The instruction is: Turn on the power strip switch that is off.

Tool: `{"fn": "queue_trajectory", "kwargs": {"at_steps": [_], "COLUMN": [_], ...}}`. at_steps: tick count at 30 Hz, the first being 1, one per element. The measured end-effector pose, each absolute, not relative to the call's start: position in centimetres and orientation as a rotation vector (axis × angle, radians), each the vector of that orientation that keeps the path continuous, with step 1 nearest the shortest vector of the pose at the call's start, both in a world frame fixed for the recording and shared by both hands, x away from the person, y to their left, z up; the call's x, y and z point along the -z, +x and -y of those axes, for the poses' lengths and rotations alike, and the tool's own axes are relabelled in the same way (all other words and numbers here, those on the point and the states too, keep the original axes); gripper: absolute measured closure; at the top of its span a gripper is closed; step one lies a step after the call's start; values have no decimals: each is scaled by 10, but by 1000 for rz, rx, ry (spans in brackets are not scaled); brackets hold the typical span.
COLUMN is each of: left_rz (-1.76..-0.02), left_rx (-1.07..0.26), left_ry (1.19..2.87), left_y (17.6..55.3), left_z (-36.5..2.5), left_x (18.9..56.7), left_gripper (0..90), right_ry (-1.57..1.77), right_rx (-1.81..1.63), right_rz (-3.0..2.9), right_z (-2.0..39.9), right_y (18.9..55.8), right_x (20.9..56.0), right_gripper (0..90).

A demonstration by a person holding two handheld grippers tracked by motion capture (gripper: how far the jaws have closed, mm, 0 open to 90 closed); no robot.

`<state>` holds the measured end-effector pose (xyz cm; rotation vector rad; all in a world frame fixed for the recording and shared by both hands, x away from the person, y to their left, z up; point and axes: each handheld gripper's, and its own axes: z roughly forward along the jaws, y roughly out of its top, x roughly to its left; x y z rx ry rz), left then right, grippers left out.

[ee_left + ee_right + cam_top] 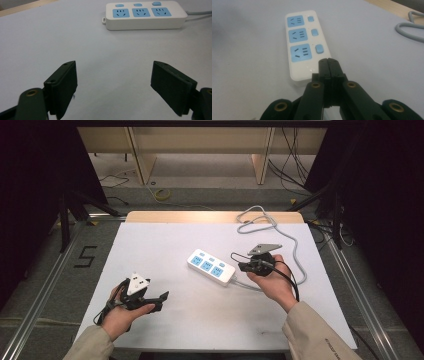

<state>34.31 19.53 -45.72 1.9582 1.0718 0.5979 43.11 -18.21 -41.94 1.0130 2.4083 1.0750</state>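
— White plastic with three blue sockets: that is the power strip (211, 267). Where does it lie?

— It lies flat near the middle of the white table (165, 245), a little to the right side. In the high view its long axis runs diagonally, from far-left to near-right.

— Which end has the cable?

— The near-right end. The grey cable (280, 232) leaves there, goes around the right hand (272, 282) and makes loops at the far right part of the table. Each socket has a small blue switch beside it, on the far side of the strip.

— Where is the right gripper (241, 266)?

— Just at the cable end of the strip, over it. In the right gripper view its jaws are pressed together, with nothing between them, and the tips are above the end next to the nearest socket. I cannot tell whether they touch it.

— And the left gripper (162, 301)?

— It is well apart, at the near-left of the table, in the left hand (122, 312). It points toward the strip. Its jaws stand wide, and only bare table is between them.
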Motion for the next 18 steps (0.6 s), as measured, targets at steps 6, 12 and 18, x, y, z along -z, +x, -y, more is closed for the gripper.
{"fn": "queue_trajectory", "kwargs": {"at_steps": [6, 12, 18], "left_rz": [-1065, -1064, -1060], "left_rx": [-590, -590, -588], "left_ry": [1968, 1969, 1972], "left_y": [343, 343, 343], "left_z": [-195, -194, -193], "left_x": [457, 458, 458], "left_gripper": [208, 208, 209], "right_ry": [1004, 995, 986], "right_rx": [-1045, -1020, -1004], "right_rz": [-2429, -2448, -2464], "right_z": [174, 165, 160], "right_y": [439, 447, 452], "right_x": [418, 418, 417], "right_gripper": [900, 900, 900]}}
